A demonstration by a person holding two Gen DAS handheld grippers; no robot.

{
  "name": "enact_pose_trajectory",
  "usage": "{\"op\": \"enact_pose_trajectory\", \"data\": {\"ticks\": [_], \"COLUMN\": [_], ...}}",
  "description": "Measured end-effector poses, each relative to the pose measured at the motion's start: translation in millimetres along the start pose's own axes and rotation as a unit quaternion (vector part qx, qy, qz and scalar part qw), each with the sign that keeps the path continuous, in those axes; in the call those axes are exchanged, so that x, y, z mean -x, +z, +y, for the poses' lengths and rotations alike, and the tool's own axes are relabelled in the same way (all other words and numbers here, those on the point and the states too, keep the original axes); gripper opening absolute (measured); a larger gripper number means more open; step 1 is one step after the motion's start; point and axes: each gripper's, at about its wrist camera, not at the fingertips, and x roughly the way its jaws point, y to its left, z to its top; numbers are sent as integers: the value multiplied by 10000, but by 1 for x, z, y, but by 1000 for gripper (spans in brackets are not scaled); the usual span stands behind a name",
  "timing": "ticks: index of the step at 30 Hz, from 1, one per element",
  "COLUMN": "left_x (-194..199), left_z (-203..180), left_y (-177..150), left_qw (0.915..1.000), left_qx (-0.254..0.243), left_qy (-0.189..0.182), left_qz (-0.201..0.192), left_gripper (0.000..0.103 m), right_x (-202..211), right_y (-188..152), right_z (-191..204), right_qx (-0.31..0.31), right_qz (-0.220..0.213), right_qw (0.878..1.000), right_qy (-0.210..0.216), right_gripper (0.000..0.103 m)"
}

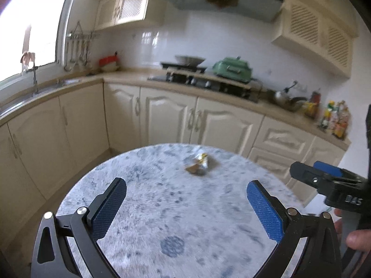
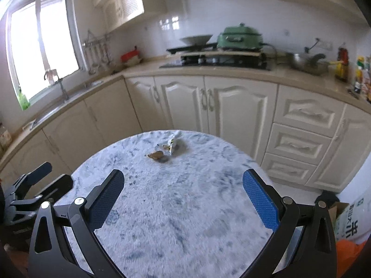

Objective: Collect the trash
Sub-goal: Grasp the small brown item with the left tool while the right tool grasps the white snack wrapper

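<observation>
A small heap of trash, a crumpled silvery wrapper with brown scraps, lies near the far edge of a round table with a fuzzy white-and-blue cover. It also shows in the right wrist view, on the same table. My left gripper is open and empty, above the table, short of the trash. My right gripper is open and empty, also short of the trash. The right gripper shows at the right edge of the left view; the left gripper shows at the left edge of the right view.
Cream kitchen cabinets wrap behind the table, with a sink at the left, a stove with a green pot, and bottles at the right. A cardboard box and an orange bag sit on the floor at the right.
</observation>
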Motion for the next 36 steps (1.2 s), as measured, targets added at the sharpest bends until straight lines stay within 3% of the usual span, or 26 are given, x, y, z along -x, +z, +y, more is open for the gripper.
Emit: {"op": "enact_pose_trajectory", "data": {"ticks": [10, 12, 16, 24, 27, 29, 31, 36], "left_x": [-176, -212, -269, -306, -310, -311, -310, -288], "left_z": [-7, -10, -16, -20, -26, -28, -25, 4], "left_y": [45, 52, 61, 66, 67, 69, 68, 60], "left_qw": [9944, 9918, 9865, 9835, 9821, 9820, 9823, 9844], "left_qx": [-122, -190, -339, -622, -826, -887, -783, -320], "left_qy": [308, 313, 186, -48, -179, -259, -342, -464], "left_qz": [1007, 1225, 1592, 1697, 1682, 1649, 1669, 1665], "left_gripper": [101, 97, 78, 75, 58, 31, 20, 17], "right_x": [-118, -136, -163, -199, -203, -205, -209, -227], "right_y": [35, 41, 46, 48, 51, 52, 51, 43], "right_z": [-21, -29, -41, -38, -32, -30, -28, -17], "right_qx": [-148, -195, -279, -266, -219, -219, -226, -80], "right_qz": [672, 762, 931, 1205, 1210, 1211, 1243, 1480], "right_qw": [9976, 9969, 9952, 9922, 9922, 9921, 9918, 9887], "right_qy": [71, 60, 80, 201, 216, 224, 187, 211], "right_gripper": [103, 103, 103, 103, 103, 103, 103, 96]}}
